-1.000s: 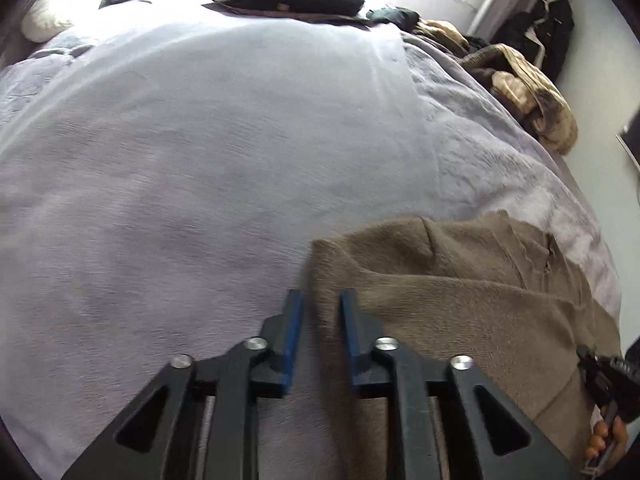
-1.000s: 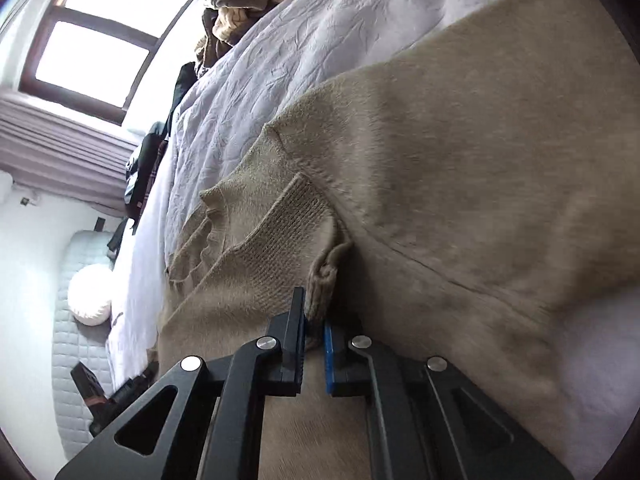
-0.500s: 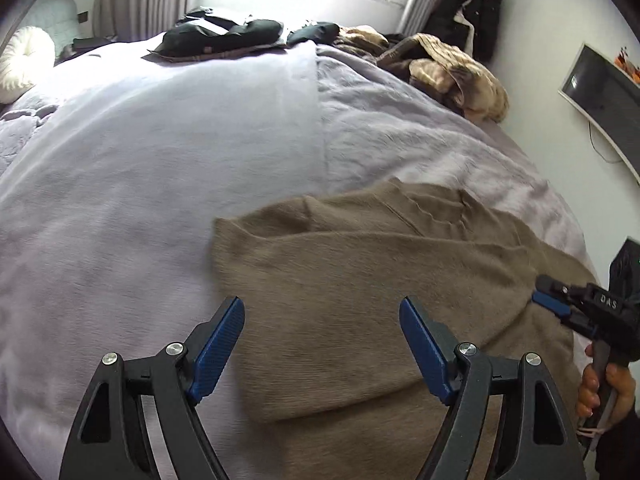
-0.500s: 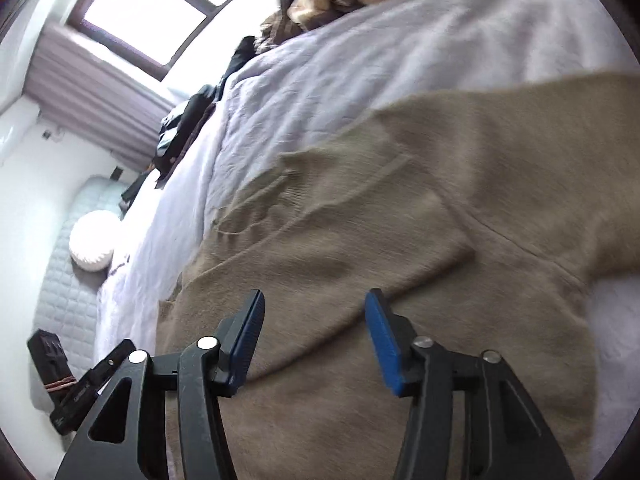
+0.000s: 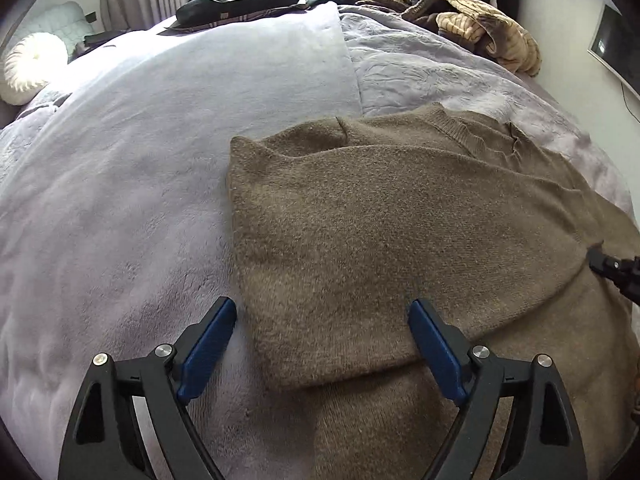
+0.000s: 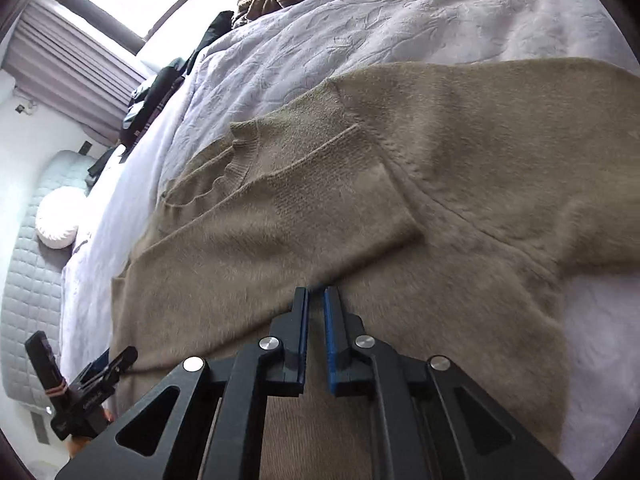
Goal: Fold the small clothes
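Bed under a lilac blanket, clothes pile at the far right corner, white cushion at the far left. Brown sweater flat near the bed's near right edge, one sleeve folded across the body. Left tool wide and opening, over the sleeve's edge, gripping nothing. Right tool closed, nothing between, just above the sweater.

lavender bed, brown sweater, clothes pile
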